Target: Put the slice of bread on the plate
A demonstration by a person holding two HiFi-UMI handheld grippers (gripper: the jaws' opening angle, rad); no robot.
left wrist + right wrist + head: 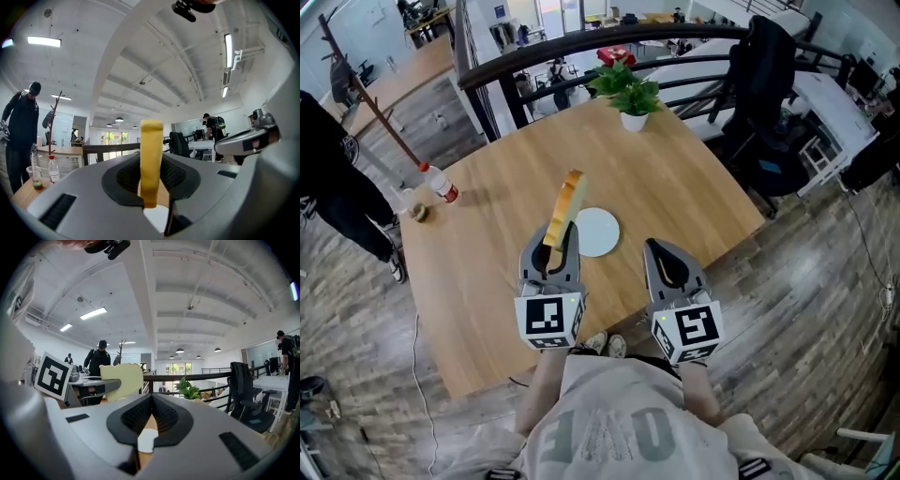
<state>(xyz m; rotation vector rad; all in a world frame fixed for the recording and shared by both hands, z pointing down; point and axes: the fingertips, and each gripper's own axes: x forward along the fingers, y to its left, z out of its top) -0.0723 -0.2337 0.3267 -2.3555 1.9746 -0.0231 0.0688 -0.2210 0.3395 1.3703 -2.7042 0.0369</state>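
Note:
A slice of bread (pixel 565 208) stands upright on its edge, clamped at its lower end by my left gripper (pixel 551 251). In the left gripper view the slice (pixel 151 154) shows edge-on between the jaws, which are shut on it. A round white plate (pixel 598 232) lies on the wooden table (pixel 694 187), just right of the bread and ahead of both grippers. My right gripper (pixel 660 251) hovers near the table's front edge, right of the plate, shut and holding nothing. In the right gripper view the bread (pixel 123 378) shows at the left, and a part of the plate (pixel 146 440) below the jaws.
A potted plant (pixel 633 108) stands at the table's far side. A bottle (pixel 442 186) and a small cup (pixel 420 213) sit at its left edge, near a person in black (pixel 333 183). A black chair (pixel 769 84) and a dark railing (pixel 581 47) lie beyond.

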